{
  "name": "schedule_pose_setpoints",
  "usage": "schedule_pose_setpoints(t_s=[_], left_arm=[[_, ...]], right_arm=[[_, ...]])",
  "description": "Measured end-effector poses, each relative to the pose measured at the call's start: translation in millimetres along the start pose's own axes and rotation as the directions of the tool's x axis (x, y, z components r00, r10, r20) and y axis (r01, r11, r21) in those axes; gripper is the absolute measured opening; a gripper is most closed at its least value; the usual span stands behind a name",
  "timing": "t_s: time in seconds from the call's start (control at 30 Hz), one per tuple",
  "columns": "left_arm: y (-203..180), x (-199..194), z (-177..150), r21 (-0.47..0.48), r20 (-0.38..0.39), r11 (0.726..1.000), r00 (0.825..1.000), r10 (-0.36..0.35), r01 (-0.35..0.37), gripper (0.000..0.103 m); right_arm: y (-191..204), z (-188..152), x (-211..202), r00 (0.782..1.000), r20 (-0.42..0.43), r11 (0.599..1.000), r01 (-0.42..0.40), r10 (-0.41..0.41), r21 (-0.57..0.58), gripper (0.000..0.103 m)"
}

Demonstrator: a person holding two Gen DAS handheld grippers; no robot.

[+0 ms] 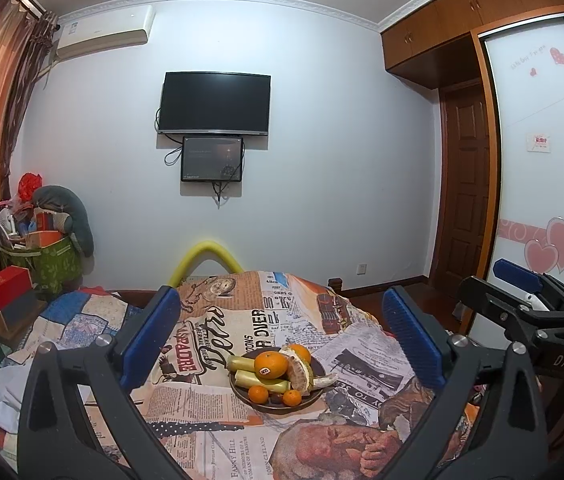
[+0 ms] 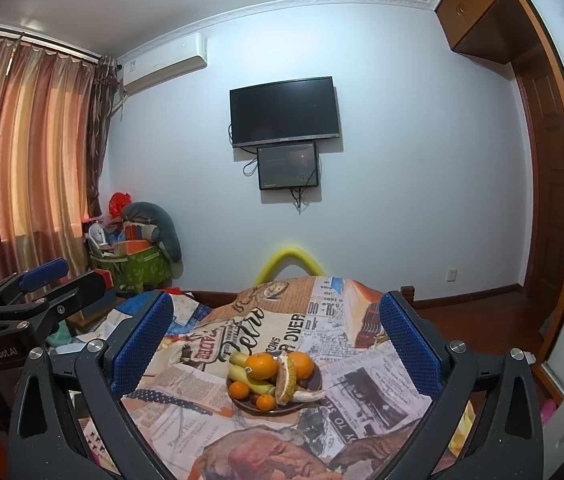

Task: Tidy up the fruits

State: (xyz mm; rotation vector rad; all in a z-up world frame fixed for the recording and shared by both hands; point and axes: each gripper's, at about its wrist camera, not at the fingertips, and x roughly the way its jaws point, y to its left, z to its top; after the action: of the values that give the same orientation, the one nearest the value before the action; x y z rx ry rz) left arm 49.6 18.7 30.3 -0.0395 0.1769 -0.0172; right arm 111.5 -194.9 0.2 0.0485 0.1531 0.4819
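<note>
A dark round plate [image 1: 242, 394] sits on a newspaper-print cloth [image 1: 218, 424] and shows in the right wrist view too [image 2: 316, 384]. It holds a large orange [image 1: 271, 365] with a sticker, a partly peeled orange [image 1: 300, 370], two small mandarins [image 1: 258, 394], bananas [image 1: 248, 378] and a loose peel [image 1: 324, 381]. My left gripper [image 1: 282, 336] is open and empty, held back from the plate. My right gripper [image 2: 276, 338] is open and empty, also short of the plate. The large orange [image 2: 261, 365] faces it.
The cloth covers a bed with a wooden footboard [image 1: 336, 282] and a yellow foam tube [image 1: 206, 256] behind it. Boxes and a green bag [image 1: 54, 264] stand at the left by curtains. A wardrobe [image 1: 542, 160] and door are on the right.
</note>
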Motion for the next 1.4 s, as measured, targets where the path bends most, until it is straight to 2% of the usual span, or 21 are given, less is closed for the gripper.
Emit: schedule_pose_setpoints(t_s=[1.4], left_arm=[[-0.1,0.6,-0.8,-0.009,-0.007,0.999,0.999,-0.037,0.036,0.103]], right_arm=[[-1.3,3.1,-4.6,1.0,0.017,1.0,0.021,-0.021,-0.004,0.103]])
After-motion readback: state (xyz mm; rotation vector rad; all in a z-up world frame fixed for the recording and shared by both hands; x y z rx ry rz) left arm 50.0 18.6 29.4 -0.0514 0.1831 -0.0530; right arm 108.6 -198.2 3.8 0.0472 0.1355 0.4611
